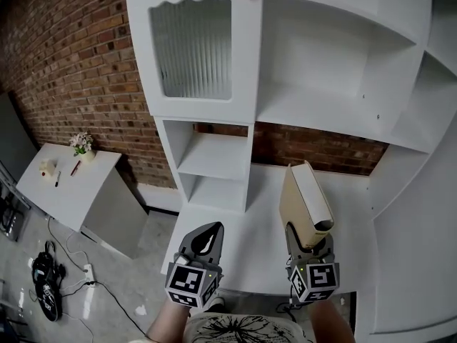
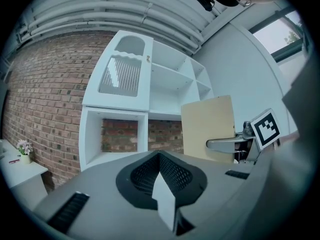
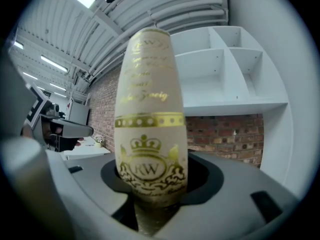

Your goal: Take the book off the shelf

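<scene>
A beige book [image 1: 303, 199] with a gold-printed spine [image 3: 150, 119] stands upright in my right gripper [image 1: 308, 238], whose jaws are shut on its lower end. It hangs over the white desk top [image 1: 250, 252], in front of the white shelf unit [image 1: 214, 156] and clear of its compartments. In the left gripper view the book's plain cover [image 2: 207, 126] shows to the right. My left gripper [image 1: 207, 236] is low on the left, beside the book, its jaws shut with nothing between them.
The shelf has a fluted-glass door [image 1: 191, 48] at the top and bare open compartments to the right [image 1: 335, 77]. A brick wall is behind. At the left are a small white table with a flower pot [image 1: 82, 145] and cables on the floor [image 1: 46, 277].
</scene>
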`<state>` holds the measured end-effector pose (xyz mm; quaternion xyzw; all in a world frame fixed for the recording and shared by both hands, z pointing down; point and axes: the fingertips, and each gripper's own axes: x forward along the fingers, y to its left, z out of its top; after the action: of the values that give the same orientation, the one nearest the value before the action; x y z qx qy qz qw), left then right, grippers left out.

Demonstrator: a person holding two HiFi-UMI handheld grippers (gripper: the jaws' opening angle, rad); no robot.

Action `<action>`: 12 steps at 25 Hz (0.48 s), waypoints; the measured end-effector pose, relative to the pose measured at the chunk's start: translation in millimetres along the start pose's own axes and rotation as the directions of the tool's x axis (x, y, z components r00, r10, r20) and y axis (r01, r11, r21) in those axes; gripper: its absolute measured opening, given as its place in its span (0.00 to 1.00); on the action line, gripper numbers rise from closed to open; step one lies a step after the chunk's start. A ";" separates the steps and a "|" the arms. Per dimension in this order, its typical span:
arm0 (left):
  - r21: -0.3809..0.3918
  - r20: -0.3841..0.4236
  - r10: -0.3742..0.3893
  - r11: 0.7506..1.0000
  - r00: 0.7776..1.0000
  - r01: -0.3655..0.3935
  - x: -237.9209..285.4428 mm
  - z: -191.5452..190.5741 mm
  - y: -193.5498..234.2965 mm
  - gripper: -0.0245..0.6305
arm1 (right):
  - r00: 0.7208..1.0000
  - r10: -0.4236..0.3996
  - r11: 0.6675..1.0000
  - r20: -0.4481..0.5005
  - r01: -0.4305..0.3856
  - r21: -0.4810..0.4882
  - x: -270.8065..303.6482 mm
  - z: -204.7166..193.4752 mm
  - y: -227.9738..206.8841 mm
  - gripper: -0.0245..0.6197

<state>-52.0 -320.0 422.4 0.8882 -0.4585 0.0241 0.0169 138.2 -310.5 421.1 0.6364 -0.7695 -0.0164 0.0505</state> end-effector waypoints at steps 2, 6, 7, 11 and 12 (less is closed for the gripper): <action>0.007 0.007 -0.006 1.000 1.000 0.006 3.8 -0.5 -1.8 0.06 | 1.000 0.003 1.000 -0.006 -0.003 -0.004 0.8 -0.7 0.7 0.38; 0.017 0.006 -0.019 1.000 1.000 0.018 8.9 0.1 -4.0 0.06 | 1.000 0.015 1.000 -0.025 -0.015 -0.010 3.7 -3.1 3.1 0.38; 0.024 0.010 -0.017 1.000 1.000 0.017 10.3 1.1 -3.5 0.06 | 0.999 0.016 1.000 -0.028 -0.016 -0.011 4.7 -3.1 2.0 0.38; 0.032 0.010 -0.008 0.999 1.000 0.008 13.4 2.8 -0.5 0.06 | 0.999 0.018 1.000 -0.031 -0.019 -0.020 7.9 -2.0 -2.8 0.38; 0.031 0.010 -0.006 1.000 1.000 0.006 14.1 3.2 0.2 0.06 | 0.999 0.018 1.000 -0.032 -0.019 -0.021 8.3 -1.9 -3.5 0.38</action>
<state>-44.0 -331.7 420.0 0.8899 -0.4555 0.0266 0.0009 140.3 -319.2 423.1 0.6290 -0.7742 -0.0140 0.0694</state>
